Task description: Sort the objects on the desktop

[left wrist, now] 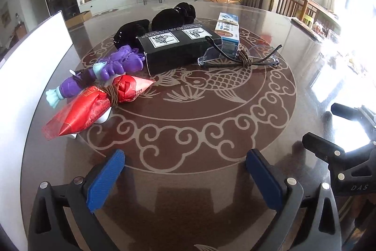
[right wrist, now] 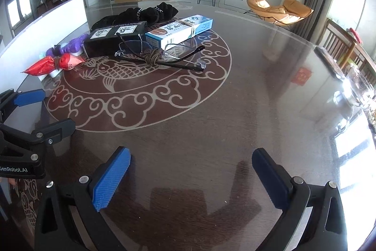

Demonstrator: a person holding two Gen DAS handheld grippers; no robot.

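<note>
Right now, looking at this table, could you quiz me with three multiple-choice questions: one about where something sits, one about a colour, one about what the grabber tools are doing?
1. Where do the glasses lie?
A. In front of the black box and the blue-and-white box
B. Under the red packet
C. Between a grabber's fingers

2. What colour is the toy beside the red packet?
A. Green
B. Purple
C. Yellow

3. How do the left gripper and right gripper stand?
A. Both shut on things
B. One holds the glasses
C. Both open, holding nothing

Answers: 1 A, they rest on the table just before the black box and blue-and-white box. 2 B, its body is purple. 3 C, bare tabletop shows between each pair of blue pads.
</note>
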